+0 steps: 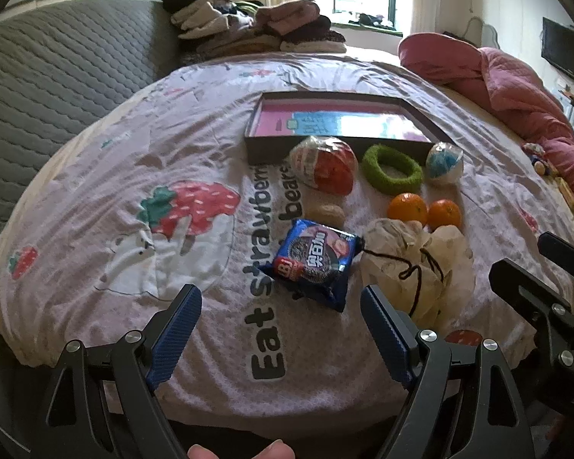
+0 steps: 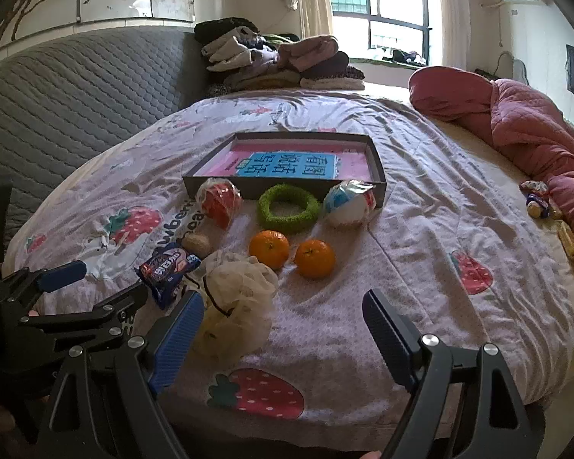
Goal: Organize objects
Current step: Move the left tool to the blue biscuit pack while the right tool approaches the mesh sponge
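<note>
Two mandarins (image 2: 268, 248) (image 2: 314, 258) sitting side by side mid-bed on the strawberry-print sheet (image 2: 421, 267), just in front of a fuzzy green ring (image 2: 288, 208). Flanked by two plastic-wrapped balls, a red one (image 2: 219, 202) on the left and a blue-and-white one (image 2: 349, 203) on the right, both right up against the shallow dark box (image 2: 379, 168) with a pink-and-blue sheet inside. Nearer the camera: a blue cookie packet (image 1: 313, 260), a small tan nut-looking thing (image 1: 327, 214) just behind it, and a cream drawstring pouch (image 1: 413, 264) touching the packet's corner. Left gripper (image 1: 281, 298) spread wide, hovering just short of the cookie packet, holding nothing. Right gripper (image 2: 283, 306) also spread wide and empty, left finger (image 2: 178, 329) beside the pouch. Further out: pink quilt (image 2: 516, 122), folded clothes (image 2: 275, 65), grey quilted headboard (image 2: 76, 88).
</note>
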Available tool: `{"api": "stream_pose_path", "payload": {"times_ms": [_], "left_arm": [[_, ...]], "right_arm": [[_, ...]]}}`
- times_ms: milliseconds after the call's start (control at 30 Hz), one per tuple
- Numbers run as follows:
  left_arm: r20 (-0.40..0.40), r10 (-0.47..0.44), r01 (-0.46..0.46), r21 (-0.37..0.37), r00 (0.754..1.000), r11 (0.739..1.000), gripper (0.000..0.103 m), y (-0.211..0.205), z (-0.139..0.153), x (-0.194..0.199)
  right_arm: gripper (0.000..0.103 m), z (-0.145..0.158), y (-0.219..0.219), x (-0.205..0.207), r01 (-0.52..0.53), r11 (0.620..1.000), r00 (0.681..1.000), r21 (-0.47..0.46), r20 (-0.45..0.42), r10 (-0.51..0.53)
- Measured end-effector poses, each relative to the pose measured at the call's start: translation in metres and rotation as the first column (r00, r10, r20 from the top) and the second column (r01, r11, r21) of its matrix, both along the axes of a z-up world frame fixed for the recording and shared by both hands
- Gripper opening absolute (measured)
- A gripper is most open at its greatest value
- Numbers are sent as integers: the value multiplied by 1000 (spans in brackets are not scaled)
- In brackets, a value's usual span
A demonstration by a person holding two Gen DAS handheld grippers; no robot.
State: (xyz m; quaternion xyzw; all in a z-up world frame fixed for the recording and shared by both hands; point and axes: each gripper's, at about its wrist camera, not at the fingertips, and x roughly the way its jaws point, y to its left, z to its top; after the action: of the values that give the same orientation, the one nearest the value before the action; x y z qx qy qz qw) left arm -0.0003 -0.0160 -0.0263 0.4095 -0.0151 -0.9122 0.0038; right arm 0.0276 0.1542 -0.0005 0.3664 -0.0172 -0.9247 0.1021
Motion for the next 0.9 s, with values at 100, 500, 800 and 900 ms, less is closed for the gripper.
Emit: {"api": "stream_pose_path", "payload": {"times_ms": [100, 500, 800, 900], "left_arm": [[7, -14, 14, 4, 1000, 1000, 86, 1, -4, -2], [28, -32, 32, 14, 999, 999, 86, 2, -21, -17], [42, -42, 40, 54, 998, 998, 86, -4, -34, -36], [56, -46, 43, 58, 997, 997, 86, -3, -40, -43]], "right_arm": [[85, -4, 0, -3, -3, 1000, 1000, 26, 11, 2], [85, -22, -1, -17, -10, 1000, 999, 18, 37, 9], [84, -39, -7, -33, -39, 999, 997, -6, 72, 39], [80, -44, -9, -39, -48, 999, 995, -10, 82, 48]]}}
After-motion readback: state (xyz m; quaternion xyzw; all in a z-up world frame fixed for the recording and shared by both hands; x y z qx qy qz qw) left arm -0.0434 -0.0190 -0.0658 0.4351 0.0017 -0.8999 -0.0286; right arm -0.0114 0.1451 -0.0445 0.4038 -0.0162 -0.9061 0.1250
